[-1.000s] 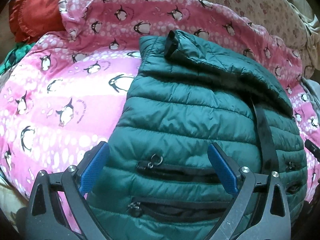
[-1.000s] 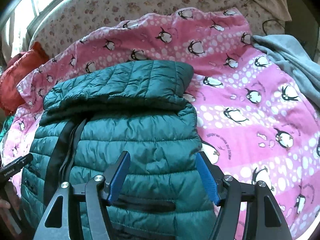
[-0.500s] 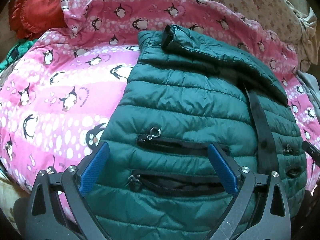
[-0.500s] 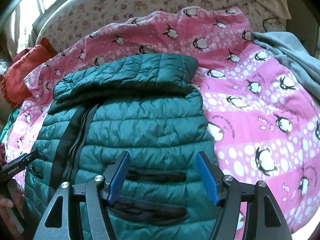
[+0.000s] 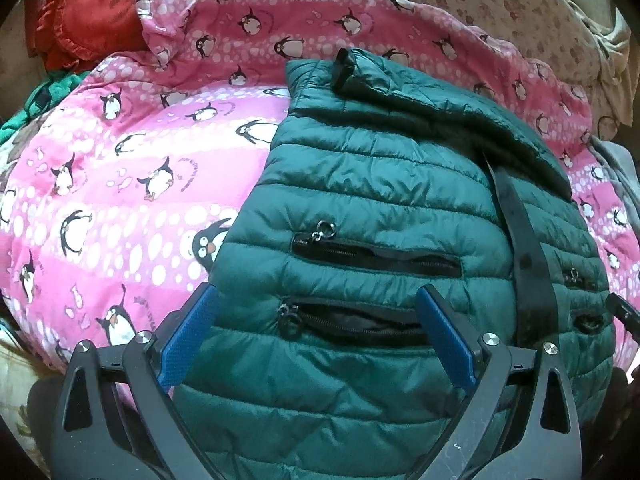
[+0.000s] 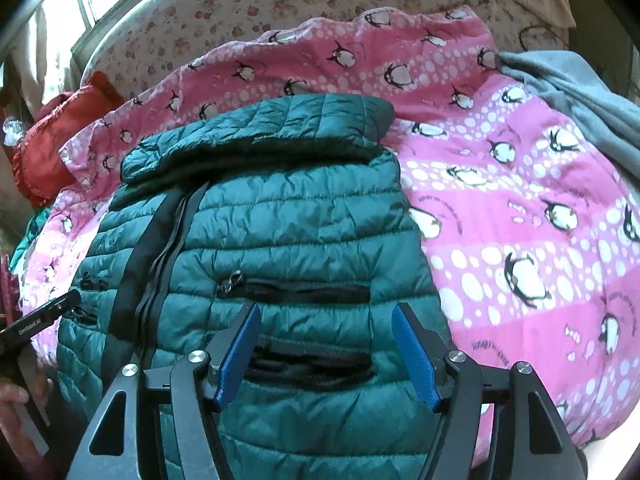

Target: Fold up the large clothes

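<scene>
Teal puffer jacket [image 5: 384,184] sprawls on the penguin blanket [image 5: 120,168], hood flopped over, both left tongs [image 5: 316,340] and right tongs [image 6: 326,354] gaping above its hem — light, slippery, squashy; I'd pinch the hem corners.

I'm seeing the left gripper [image 5: 316,332] hanging low in the frame, blue pads spread wide, nothing pinched. Green puffer jacket [image 5: 384,184] is filling centre and right, lying on the pink penguin blanket [image 5: 120,168]. Two zip pockets [image 5: 376,258] are gaping at mid-frame, the lower one sitting between the pads. Red cushion [image 5: 92,20] is sitting upper left.
</scene>
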